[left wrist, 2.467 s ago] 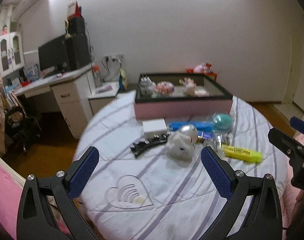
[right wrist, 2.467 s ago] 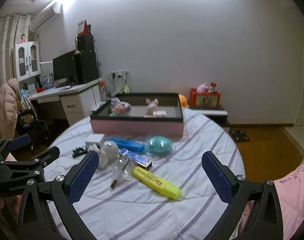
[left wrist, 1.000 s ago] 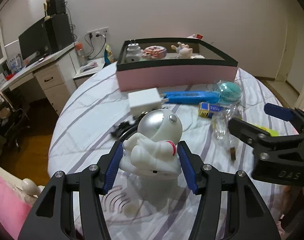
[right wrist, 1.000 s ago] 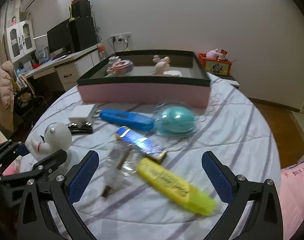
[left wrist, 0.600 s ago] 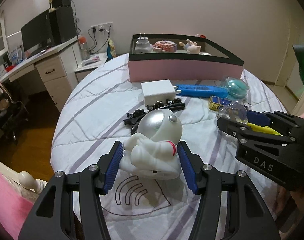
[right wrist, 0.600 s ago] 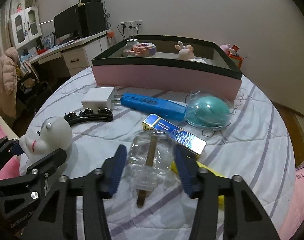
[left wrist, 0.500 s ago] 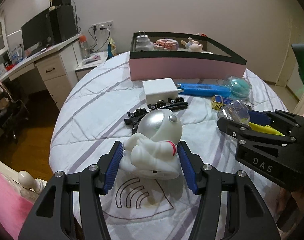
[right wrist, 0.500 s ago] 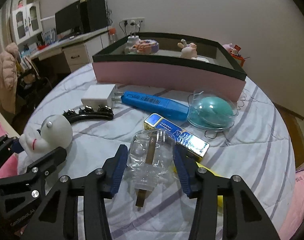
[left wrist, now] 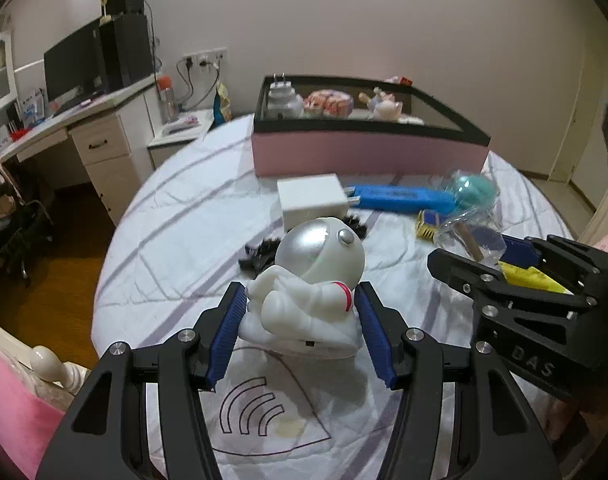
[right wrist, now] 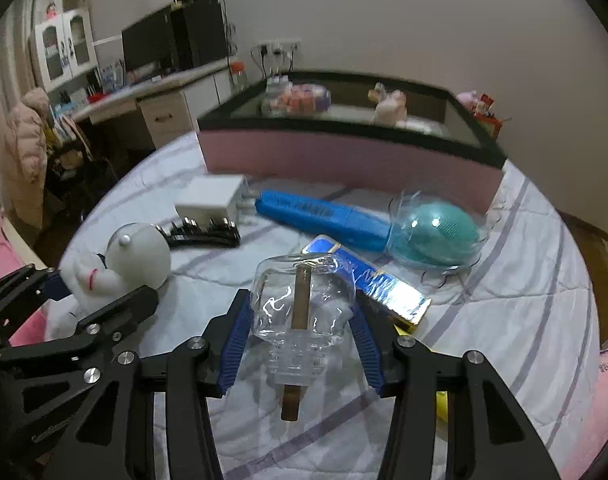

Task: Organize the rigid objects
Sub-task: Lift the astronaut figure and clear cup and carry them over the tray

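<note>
My left gripper (left wrist: 302, 332) pinches the white astronaut figurine (left wrist: 311, 280) by its body, silver helmet up, over the near part of the bed. My right gripper (right wrist: 300, 336) has just been closing; its blue pads now press on the clear glass bottle (right wrist: 304, 304), which holds a brown stick.

Behind them lie a black hair clip (right wrist: 202, 234), a white charger (left wrist: 309, 200), a blue case (right wrist: 323, 220), a teal dome in clear packaging (right wrist: 435, 232), a blue-and-gold box (right wrist: 379, 284) whose print I cannot read, and a yellow highlighter (left wrist: 527, 278). "DAS" is embossed on the right gripper's body in the left wrist view.

The pink box with a black rim (left wrist: 367, 152) stands at the far edge with small trinkets inside. The surface is a white quilt with purple stripes (left wrist: 176, 224) and a printed arc emblem. Beyond it are a white desk (left wrist: 84, 136) with a monitor, and a plain wall.
</note>
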{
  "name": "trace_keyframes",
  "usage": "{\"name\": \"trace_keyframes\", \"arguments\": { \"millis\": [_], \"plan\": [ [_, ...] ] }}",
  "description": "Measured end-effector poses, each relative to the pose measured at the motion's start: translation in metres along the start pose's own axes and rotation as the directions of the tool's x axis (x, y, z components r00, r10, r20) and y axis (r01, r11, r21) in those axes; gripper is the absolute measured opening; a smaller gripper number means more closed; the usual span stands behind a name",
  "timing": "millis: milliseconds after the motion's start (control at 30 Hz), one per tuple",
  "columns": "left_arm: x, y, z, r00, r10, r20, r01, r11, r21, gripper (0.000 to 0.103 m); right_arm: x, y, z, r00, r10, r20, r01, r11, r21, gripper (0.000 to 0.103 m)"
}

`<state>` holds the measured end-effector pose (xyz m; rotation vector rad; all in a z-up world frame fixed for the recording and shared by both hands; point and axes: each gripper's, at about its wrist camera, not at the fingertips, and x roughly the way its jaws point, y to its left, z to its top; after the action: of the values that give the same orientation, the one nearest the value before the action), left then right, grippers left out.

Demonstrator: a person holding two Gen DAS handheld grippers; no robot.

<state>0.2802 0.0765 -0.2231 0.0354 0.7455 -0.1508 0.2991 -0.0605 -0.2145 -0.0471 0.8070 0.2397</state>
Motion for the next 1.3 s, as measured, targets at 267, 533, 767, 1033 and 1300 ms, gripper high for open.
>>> {"name": "trace_keyframes", "arguments": {
  "millis": [267, 533, 767, 1033, 1300],
  "plan": [
    [-0.042, -0.010, 0.027, 0.992, 0.015, 0.122, -0.015, 1.000, 0.000, 0.057, -0.054, -0.010, 0.006, 0.990, 0.023, 0.136, -0.027, 0.999, 0.028, 0.050],
    [-0.102, -0.037, 0.046, 0.958, 0.009, 0.288, -0.016, 1.000, 0.020, 0.057, -0.121, -0.008, 0.019, 0.951, 0.006, 0.309, -0.005, 1.000, -0.004, 0.050],
    [-0.146, -0.053, 0.058, 0.903, 0.027, 0.430, -0.053, 0.997, 0.048, 0.057, -0.170, -0.010, 0.024, 0.894, -0.013, 0.447, 0.021, 1.000, -0.013, 0.050],
    [-0.171, -0.069, 0.067, 0.859, 0.041, 0.510, -0.093, 0.993, 0.077, 0.057, -0.201, -0.012, 0.031, 0.850, -0.032, 0.526, 0.040, 0.999, -0.004, 0.050],
    [-0.179, -0.078, 0.080, 0.826, 0.046, 0.562, -0.118, 0.989, 0.092, 0.057, -0.212, -0.015, 0.038, 0.827, -0.045, 0.560, 0.049, 0.999, 0.008, 0.050]
  ]
}}
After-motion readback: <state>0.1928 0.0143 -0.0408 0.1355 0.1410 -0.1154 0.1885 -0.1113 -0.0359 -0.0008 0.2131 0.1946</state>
